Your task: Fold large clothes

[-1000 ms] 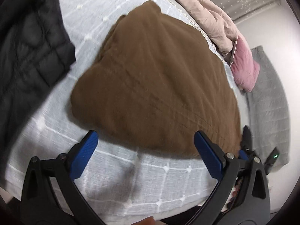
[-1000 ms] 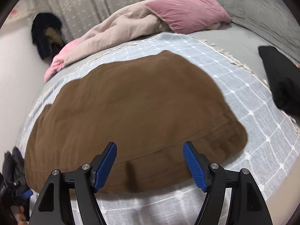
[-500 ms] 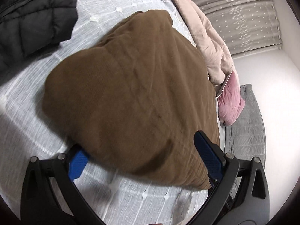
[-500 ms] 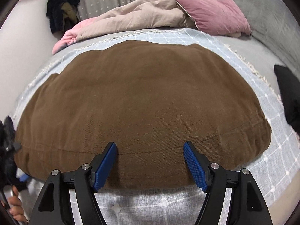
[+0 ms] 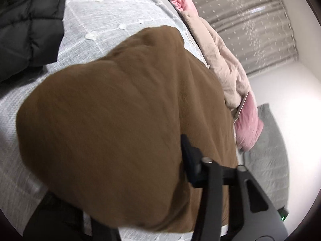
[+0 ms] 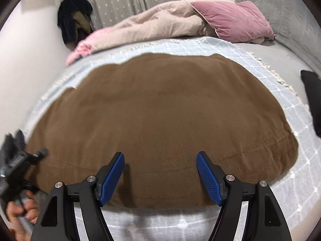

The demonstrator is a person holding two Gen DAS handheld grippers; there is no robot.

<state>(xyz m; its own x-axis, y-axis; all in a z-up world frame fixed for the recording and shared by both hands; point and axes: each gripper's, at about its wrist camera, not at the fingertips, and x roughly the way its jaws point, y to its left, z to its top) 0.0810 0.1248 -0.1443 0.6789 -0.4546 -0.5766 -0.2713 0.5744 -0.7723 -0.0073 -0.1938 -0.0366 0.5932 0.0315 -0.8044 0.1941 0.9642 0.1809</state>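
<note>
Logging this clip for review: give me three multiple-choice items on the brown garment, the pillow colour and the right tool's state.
1. Where does the brown garment lie?
A. on the checked bedspread
B. on the floor
C. on a chair

2. What colour is the pillow by the beige duvet?
A. green
B. pink
C. yellow

3. How does the right tool stand?
A. shut on the pillow
B. shut on the duvet
C. open over the garment's near hem

Answers: 1 A, bedspread shows around it; 2 B, plainly pink; 3 C, blue pads stand apart.
</note>
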